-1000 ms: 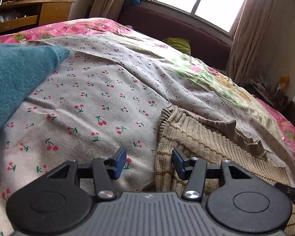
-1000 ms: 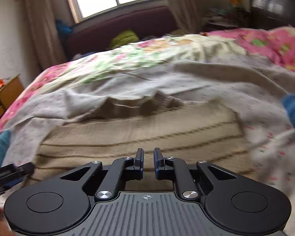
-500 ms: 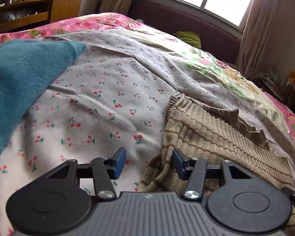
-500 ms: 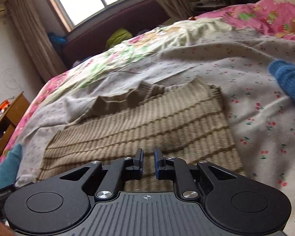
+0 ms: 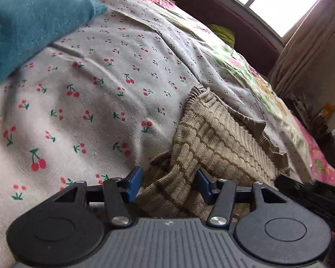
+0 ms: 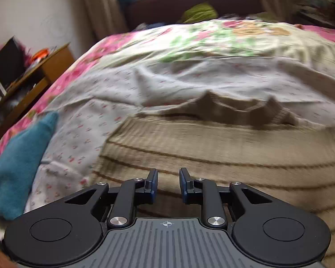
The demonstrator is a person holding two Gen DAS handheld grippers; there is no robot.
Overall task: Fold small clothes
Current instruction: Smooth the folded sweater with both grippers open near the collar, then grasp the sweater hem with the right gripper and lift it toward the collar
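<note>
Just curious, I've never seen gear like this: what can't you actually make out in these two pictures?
- Beige knit top: near hem hidden behind the left gripper, left view.
- Teal cloth: cut off by the edge.
- Right view: motion blur smears the cherry sheet.
- Wooden shelf clutter: too small.

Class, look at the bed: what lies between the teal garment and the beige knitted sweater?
Only bare cherry-print sheet separates the teal garment from the beige sweater; the left wrist view shows it.

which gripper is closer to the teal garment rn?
Left. The left gripper straddles the beige sweater's near-side edge; the right gripper sits over its middle, farther from the teal garment.
</note>
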